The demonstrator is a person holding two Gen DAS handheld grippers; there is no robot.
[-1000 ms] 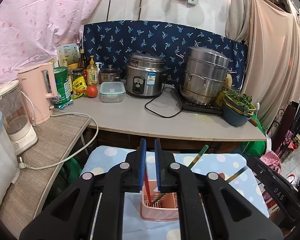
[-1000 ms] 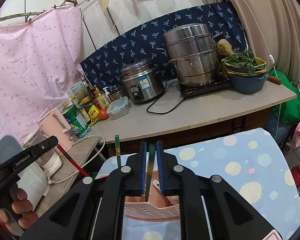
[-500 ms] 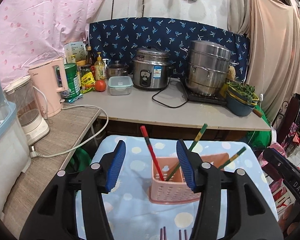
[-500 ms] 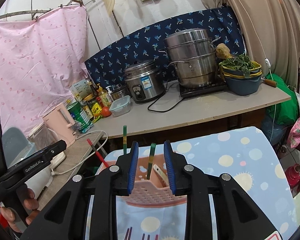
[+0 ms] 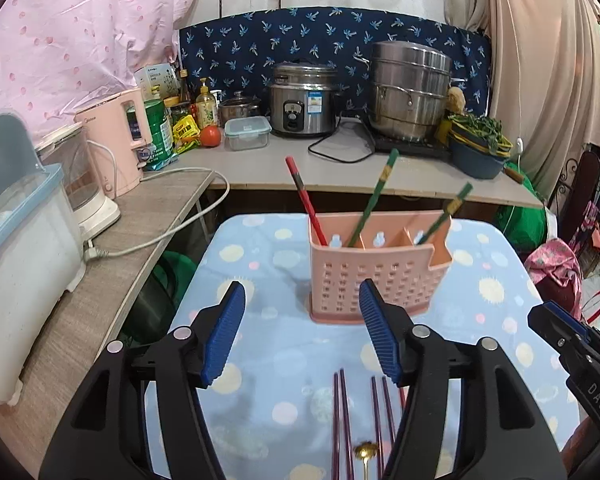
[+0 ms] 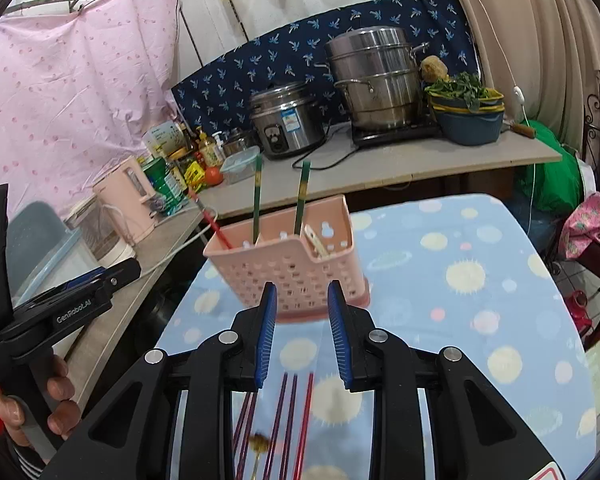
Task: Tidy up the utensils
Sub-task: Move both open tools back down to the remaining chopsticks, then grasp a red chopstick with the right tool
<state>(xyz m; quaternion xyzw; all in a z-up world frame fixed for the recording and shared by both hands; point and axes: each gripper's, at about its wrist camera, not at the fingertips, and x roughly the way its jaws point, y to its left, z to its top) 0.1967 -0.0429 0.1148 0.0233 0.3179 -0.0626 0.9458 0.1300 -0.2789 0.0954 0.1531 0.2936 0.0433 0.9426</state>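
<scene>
A pink perforated utensil holder (image 5: 376, 276) stands on the dotted blue tablecloth (image 5: 284, 344); it also shows in the right wrist view (image 6: 288, 272). It holds a red chopstick (image 5: 304, 200) and two green chopsticks (image 5: 374, 198). My left gripper (image 5: 300, 328) is open and empty, just in front of the holder. My right gripper (image 6: 300, 332) is open and empty, also in front of the holder. Several dark red chopsticks (image 5: 340, 420) and a small gold spoon (image 5: 365, 456) lie on the cloth below both grippers; they also show in the right wrist view (image 6: 284, 420).
A counter (image 5: 340, 168) behind the table carries a rice cooker (image 5: 302, 100), a steel steamer pot (image 5: 410, 90), a bowl of greens (image 5: 476, 148) and bottles. A pink kettle (image 5: 114, 144) and a white appliance (image 5: 24, 248) stand on the left shelf.
Both grippers opened and let go of the chopsticks, which now stand in the holder. Both grippers then drew back and down from the holder.
</scene>
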